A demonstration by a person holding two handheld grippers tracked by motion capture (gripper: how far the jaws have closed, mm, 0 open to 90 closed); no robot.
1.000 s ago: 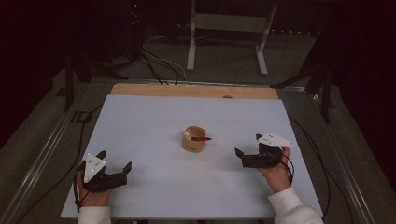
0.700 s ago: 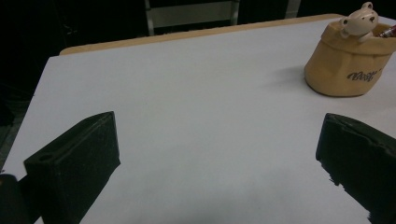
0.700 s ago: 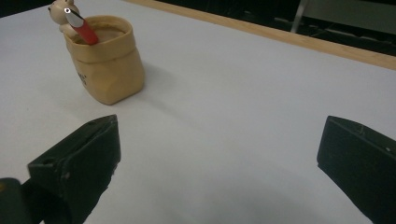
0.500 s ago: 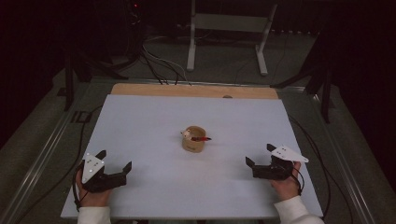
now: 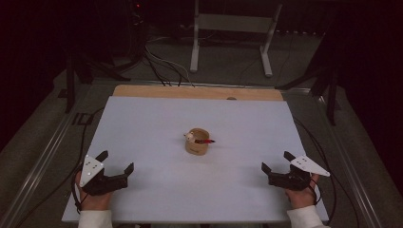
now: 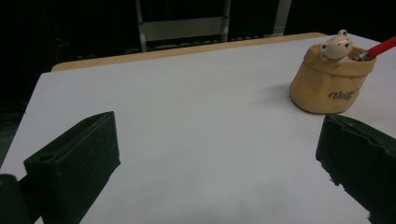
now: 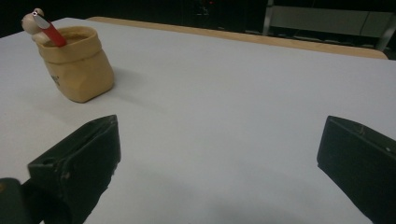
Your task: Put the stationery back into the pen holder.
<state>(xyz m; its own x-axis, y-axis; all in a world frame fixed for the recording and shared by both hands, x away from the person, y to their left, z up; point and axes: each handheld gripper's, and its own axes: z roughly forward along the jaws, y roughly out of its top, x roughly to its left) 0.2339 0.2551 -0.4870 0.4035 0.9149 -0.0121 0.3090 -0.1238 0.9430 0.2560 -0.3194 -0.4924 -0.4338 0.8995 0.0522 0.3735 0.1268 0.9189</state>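
Pen holder [image 5: 196,141] mid-table, tongs apart

Two black handheld grippers are seen, the left gripper [image 5: 116,169] and the right gripper [image 5: 274,162], each topped by a pale grey three-cornered plate dotted with small dark marks. Blocky, matte black jaws are shown in both gripper views. White sleeve cuffs are worn, and thin black cables are trailed from each gripper.

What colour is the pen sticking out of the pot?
Red pen, clearest in the right gripper view.
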